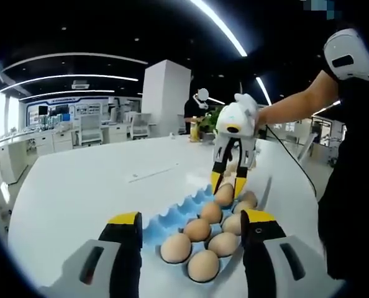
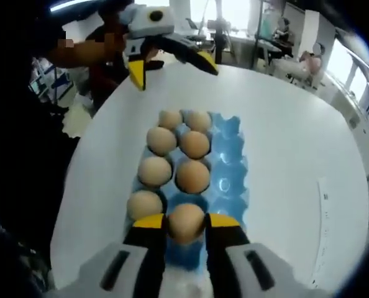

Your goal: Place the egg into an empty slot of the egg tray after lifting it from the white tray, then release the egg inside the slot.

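I have the egg (image 2: 186, 222) pinched between the two yellow-tipped jaws of my right gripper (image 2: 186, 225), and in the right gripper view it sits at the near end of the blue egg tray (image 2: 229, 162), low over the tray's near row. Whether it already rests in a cup or hangs just above one I cannot tell from here. Its long axis seems to run up between the jaws, though the pads hide its sides.

The relation I care about is egg to open cup. Six other eggs fill two columns running away from me; the column along the tray's right edge in this view is bare blue cups, and the egg I hold lines up with the middle column, just beside the brown egg (image 2: 145, 204) at the near left. So the free cup directly under my jaws looks like the target, and I judge the move to be a short drop followed by opening.

In the left gripper view my right gripper (image 1: 228, 181) comes down at the far end of the egg tray (image 1: 172, 218), clamped on the egg (image 1: 225, 194). My left gripper (image 1: 192, 225) is spread wide and holds nothing, hovering over the tray's opposite end above the white tabletop (image 1: 97, 186). The right one is plainly the one on the job. I cannot make out the white tray.
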`<action>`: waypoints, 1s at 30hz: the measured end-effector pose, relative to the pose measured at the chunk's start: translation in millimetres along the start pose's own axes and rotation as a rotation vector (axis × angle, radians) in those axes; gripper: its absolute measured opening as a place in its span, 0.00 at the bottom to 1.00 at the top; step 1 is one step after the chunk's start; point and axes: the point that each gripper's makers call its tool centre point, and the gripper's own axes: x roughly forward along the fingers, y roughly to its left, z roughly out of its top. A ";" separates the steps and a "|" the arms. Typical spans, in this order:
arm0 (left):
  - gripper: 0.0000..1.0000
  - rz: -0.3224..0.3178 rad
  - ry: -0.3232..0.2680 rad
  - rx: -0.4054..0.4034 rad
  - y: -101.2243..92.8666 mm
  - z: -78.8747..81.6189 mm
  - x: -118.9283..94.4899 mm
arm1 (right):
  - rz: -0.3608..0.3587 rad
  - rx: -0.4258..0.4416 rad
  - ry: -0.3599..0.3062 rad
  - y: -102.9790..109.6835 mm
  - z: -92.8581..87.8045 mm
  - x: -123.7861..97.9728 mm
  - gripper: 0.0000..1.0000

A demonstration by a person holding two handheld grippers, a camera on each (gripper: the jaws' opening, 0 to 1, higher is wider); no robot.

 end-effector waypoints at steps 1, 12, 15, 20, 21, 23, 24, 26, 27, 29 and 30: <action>0.65 -0.001 -0.001 0.000 -0.1 0.4 0.2 | 0.002 -0.002 0.001 0.1 0.1 0.8 0.24; 0.64 -0.005 0.001 0.004 -0.3 1.8 0.9 | 0.017 -0.001 0.013 0.3 -1.6 9.6 0.24; 0.64 -0.007 0.001 0.006 -0.7 2.6 1.5 | 0.022 -0.001 0.013 0.1 -2.3 12.0 0.24; 0.65 -0.006 0.003 0.006 -0.1 2.4 1.7 | 0.031 0.008 0.010 0.2 -2.7 14.3 0.24; 0.65 -0.006 0.002 0.005 0.1 2.4 1.8 | 0.032 0.007 0.008 0.6 -2.9 14.0 0.25; 0.65 -0.007 0.002 0.006 -0.3 2.3 2.3 | 0.033 0.016 0.004 0.0 -2.9 14.2 0.25; 0.65 -0.008 0.003 0.006 -0.6 2.4 2.5 | 0.034 0.019 0.004 -0.2 -2.9 14.4 0.25; 0.64 -0.011 0.002 0.007 -1.4 2.7 3.1 | 0.036 0.017 0.000 0.3 -3.0 14.2 0.25; 0.64 -0.011 0.003 0.007 -1.5 2.7 3.2 | 0.037 0.017 -0.003 0.6 -3.1 14.1 0.25; 0.64 -0.013 0.005 0.008 -1.8 2.9 3.2 | 0.039 0.021 -0.008 0.8 -3.2 14.1 0.25; 0.64 -0.012 0.005 0.009 -1.6 3.1 3.2 | 0.040 0.020 -0.008 0.8 -3.1 14.3 0.25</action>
